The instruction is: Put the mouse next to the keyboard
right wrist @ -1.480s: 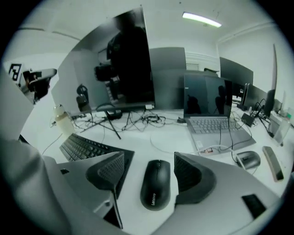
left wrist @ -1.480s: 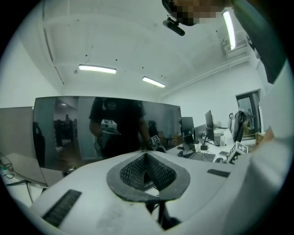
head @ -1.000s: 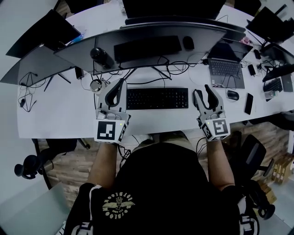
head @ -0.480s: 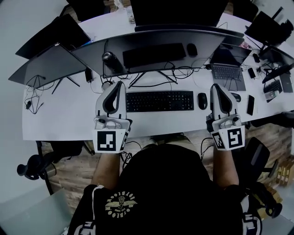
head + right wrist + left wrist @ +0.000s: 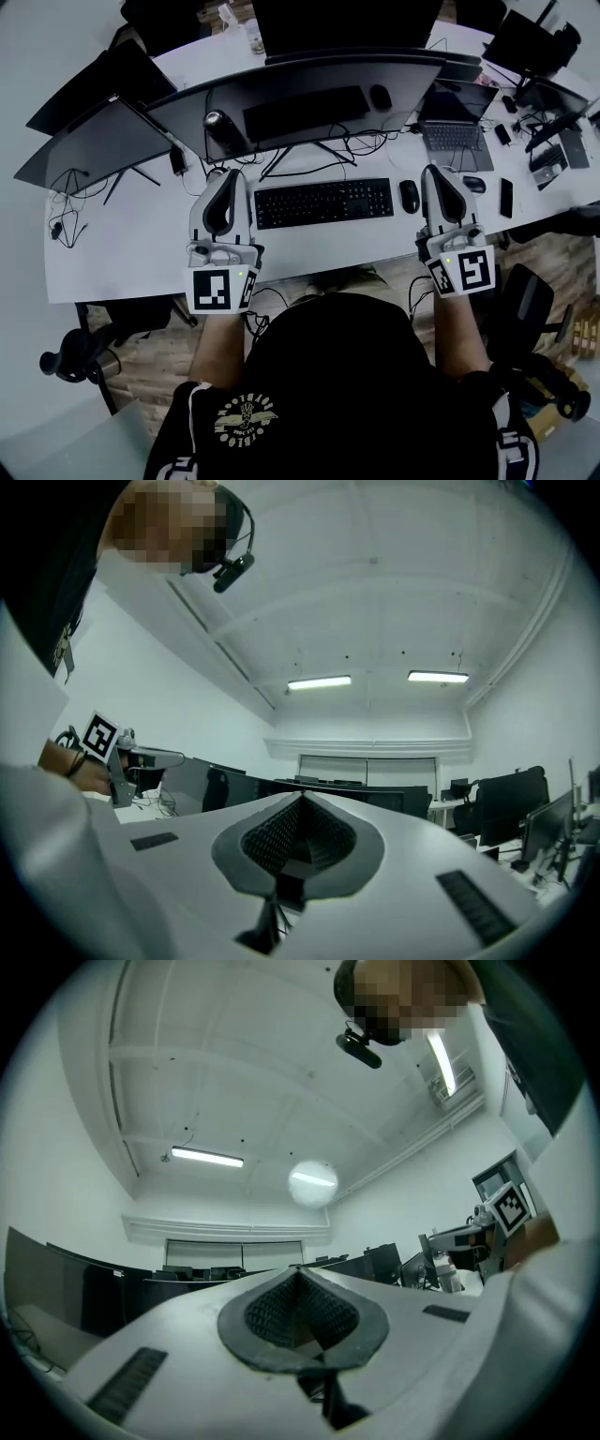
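A black mouse (image 5: 410,195) lies on the white desk (image 5: 131,244), just off the right end of the black keyboard (image 5: 323,202). My right gripper (image 5: 438,172) is shut and holds nothing; it hovers just right of the mouse, clear of it. My left gripper (image 5: 225,176) is also shut and holds nothing, just left of the keyboard. Both gripper views point up at the ceiling: the left gripper (image 5: 298,1269) and the right gripper (image 5: 302,797) each show their tips meeting, with no desk objects in sight.
Curved monitors (image 5: 300,89) stand behind the keyboard, with cables under them. A laptop (image 5: 455,131), a second mouse (image 5: 474,184) and a phone (image 5: 506,197) lie to the right. A dark cup (image 5: 225,133) stands at the back left. A second keyboard (image 5: 305,112) lies beyond the monitor.
The right gripper's jaws stood open by the keyboard's right end a second ago; they have shut and shifted right, and the mouse now shows beside the keyboard. The left gripper barely moved.
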{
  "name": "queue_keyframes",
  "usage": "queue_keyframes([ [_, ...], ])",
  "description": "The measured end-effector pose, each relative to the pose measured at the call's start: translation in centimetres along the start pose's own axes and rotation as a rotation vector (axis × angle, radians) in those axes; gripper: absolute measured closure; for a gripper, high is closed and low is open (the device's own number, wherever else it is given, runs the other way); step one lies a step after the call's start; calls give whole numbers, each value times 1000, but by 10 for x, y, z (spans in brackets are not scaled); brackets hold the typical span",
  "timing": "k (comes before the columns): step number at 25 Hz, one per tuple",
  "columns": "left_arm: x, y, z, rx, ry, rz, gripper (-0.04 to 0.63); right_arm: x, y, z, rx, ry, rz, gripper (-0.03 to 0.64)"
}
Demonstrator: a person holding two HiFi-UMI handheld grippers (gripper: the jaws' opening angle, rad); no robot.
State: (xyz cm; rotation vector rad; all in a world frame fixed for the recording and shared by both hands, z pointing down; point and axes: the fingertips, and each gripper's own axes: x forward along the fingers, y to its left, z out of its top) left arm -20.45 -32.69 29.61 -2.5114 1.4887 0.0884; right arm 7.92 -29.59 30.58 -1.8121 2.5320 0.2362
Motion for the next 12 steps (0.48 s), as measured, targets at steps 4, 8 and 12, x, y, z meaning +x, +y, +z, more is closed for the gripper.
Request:
queue_keyframes([
  [4, -2, -1, -3, -17, 5, -17, 594, -7, 0, -2, -6, 13, -22, 617],
  [8, 0, -8, -8, -34, 8, -33, 594, -14, -3, -5, -15, 33, -38, 617],
  [12, 4, -15, -11, -46, 6, -49, 594, -17, -8, -6, -22, 41, -46, 617],
])
